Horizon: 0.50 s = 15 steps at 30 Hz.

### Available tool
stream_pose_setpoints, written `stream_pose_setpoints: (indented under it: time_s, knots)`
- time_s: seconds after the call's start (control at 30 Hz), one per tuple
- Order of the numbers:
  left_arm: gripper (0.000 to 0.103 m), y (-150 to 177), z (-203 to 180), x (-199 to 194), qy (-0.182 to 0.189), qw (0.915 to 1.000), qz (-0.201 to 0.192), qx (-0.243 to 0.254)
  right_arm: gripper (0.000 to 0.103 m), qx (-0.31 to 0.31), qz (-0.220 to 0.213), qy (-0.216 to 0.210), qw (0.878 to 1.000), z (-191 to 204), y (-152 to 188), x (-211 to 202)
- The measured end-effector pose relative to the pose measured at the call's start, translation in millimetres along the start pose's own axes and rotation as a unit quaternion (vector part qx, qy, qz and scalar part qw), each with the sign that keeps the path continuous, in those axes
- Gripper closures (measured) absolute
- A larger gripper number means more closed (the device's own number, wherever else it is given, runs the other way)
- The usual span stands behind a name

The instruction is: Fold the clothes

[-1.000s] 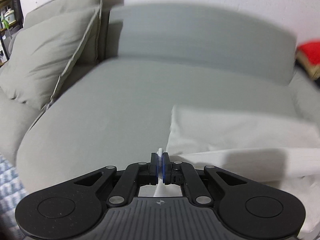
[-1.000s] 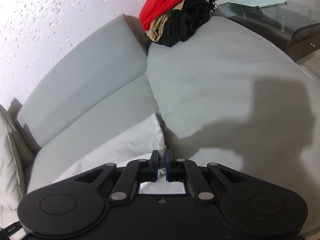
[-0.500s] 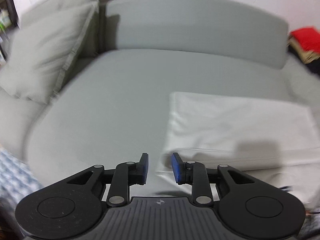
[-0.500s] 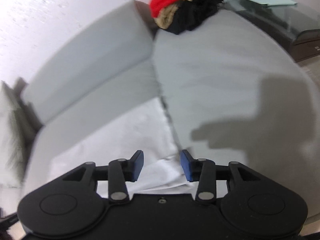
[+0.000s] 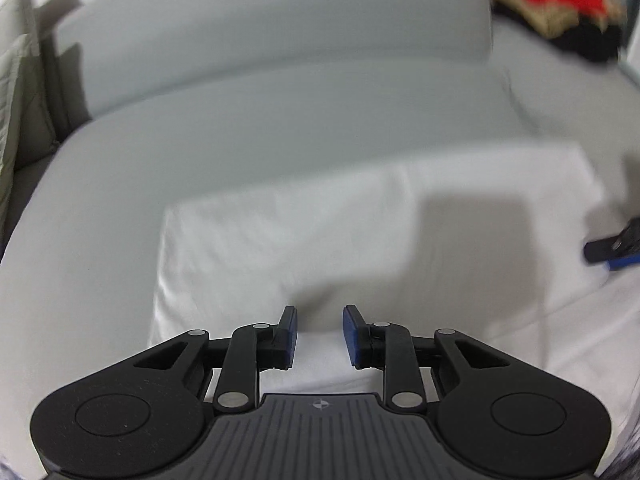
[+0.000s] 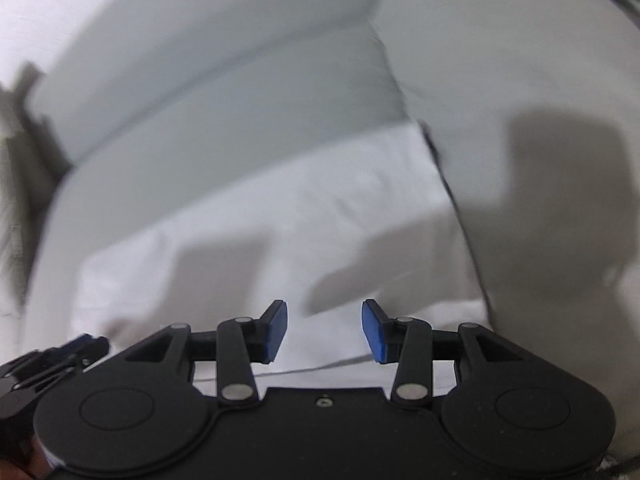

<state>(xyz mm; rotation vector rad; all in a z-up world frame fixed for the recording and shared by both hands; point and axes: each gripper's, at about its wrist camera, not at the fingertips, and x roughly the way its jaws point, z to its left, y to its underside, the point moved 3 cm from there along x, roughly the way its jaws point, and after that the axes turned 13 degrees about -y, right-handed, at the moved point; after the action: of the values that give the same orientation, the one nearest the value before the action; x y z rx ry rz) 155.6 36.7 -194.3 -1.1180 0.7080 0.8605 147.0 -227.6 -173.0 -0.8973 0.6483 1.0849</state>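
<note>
Hovering over the white cloth (image 5: 360,224), folded flat on the grey sofa (image 5: 260,120), both tools hold nothing. Left gripper (image 5: 319,334) has jaws apart, just been closing slightly; right gripper (image 6: 324,330) has jaws apart, just been opening. Next fold, I'd judge: pinch matching edge corners, lift evenly, lay edges flush. No readable brand or writing.

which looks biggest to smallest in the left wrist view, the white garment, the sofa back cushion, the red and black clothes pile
1. white garment, though it lies nearest the camera, which inflates it
2. sofa back cushion, close behind; these two are hard to separate
3. red and black clothes pile, clearly smallest, far off and blurred
</note>
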Motion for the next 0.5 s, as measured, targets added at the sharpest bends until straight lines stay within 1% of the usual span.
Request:
stream_pose_setpoints:
  time_s: [0.03, 0.1, 0.13, 0.17, 0.2, 0.23, 0.3, 0.37, 0.4, 0.47, 0.5]
  knots:
    - [0.081, 9.5, -0.9, -2.9, 0.012, 0.9998, 0.008, 0.015, 0.061, 0.001, 0.014, 0.000, 1.000, -1.9, 4.5, 0.4]
    - [0.087, 32.6, 0.5, -25.9, 0.046, 0.9976, 0.015, 0.050, 0.060, -0.012, 0.044, -0.014, 0.999, -2.3, 22.6, -13.1]
    - [0.087, 46.6, 5.6, -40.0, 0.077, 0.9953, 0.019, 0.056, 0.060, -0.018, 0.060, -0.022, 0.998, -2.5, 32.9, -21.6]
    - [0.085, 60.5, 11.3, -53.8, 0.104, 0.9926, 0.021, 0.059, 0.060, -0.020, 0.076, -0.034, 0.996, -3.5, 43.5, -31.9]
    - [0.080, 73.7, 19.0, -65.5, 0.118, 0.9915, 0.013, 0.053, 0.060, -0.016, 0.089, -0.051, 0.995, -6.2, 54.2, -44.9]
    - [0.077, 85.9, 26.9, -76.6, 0.128, 0.9908, 0.006, 0.045, 0.060, -0.010, 0.092, -0.064, 0.994, -9.0, 62.6, -57.8]
    - [0.077, 101.7, 43.1, -92.6, 0.117, 0.9929, -0.015, 0.017, 0.059, -0.005, 0.074, -0.081, 0.994, -14.3, 73.9, -82.8]
    - [0.077, 104.8, 53.9, -101.2, 0.101, 0.9941, -0.037, -0.013, 0.052, 0.002, 0.042, -0.088, 0.995, -19.4, 75.9, -101.5]
    - [0.077, 106.0, 59.4, -105.1, 0.094, 0.9940, -0.047, -0.028, 0.050, 0.003, 0.022, -0.087, 0.996, -20.8, 73.9, -107.6]
    - [0.077, 104.3, 68.3, -106.3, 0.087, 0.9926, -0.056, -0.063, 0.049, 0.005, -0.015, -0.086, 0.996, -27.0, 60.3, -105.1]
    - [0.077, 102.0, 70.5, -104.5, 0.078, 0.9922, -0.057, -0.079, 0.051, 0.007, -0.033, -0.086, 0.996, -28.5, 57.4, -104.7]
